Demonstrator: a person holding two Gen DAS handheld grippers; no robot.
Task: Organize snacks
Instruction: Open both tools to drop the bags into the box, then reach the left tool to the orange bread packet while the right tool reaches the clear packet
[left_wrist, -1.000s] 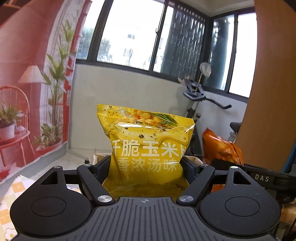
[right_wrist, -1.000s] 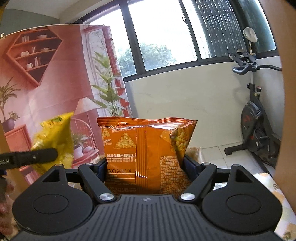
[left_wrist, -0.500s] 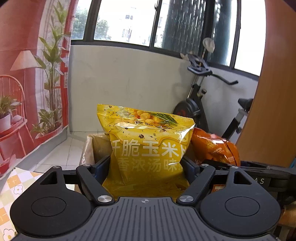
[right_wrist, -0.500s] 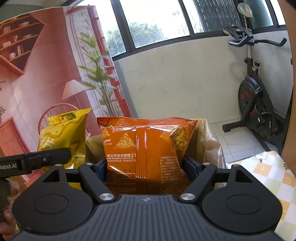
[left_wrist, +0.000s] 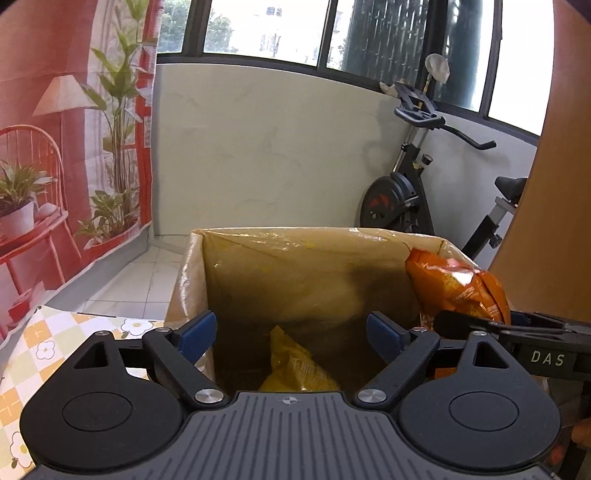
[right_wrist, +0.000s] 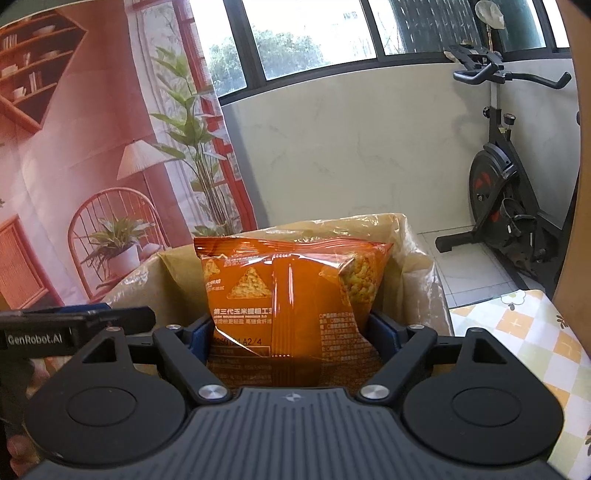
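In the left wrist view my left gripper (left_wrist: 291, 328) is open and empty above a cardboard box (left_wrist: 295, 254) lined with clear plastic. A yellow snack bag (left_wrist: 295, 369) lies down inside the box, below the blue pads. The orange snack bag (left_wrist: 454, 288) shows at the right over the box rim, held by the other gripper. In the right wrist view my right gripper (right_wrist: 291, 332) is shut on the orange snack bag (right_wrist: 291, 291), upright over the same box (right_wrist: 410, 258). The left gripper's finger (right_wrist: 81, 319) shows at the left.
A checkered floral tablecloth covers the table (left_wrist: 33, 354), also in the right wrist view (right_wrist: 524, 332). An exercise bike (right_wrist: 509, 206) stands at the back right by the wall. A printed red backdrop (left_wrist: 55, 129) hangs at the left. A wooden panel (left_wrist: 554, 184) rises at the right.
My left gripper has opened and the yellow bag has dropped into the box. Both grippers have tilted down over the box. The right gripper still holds the orange bag.
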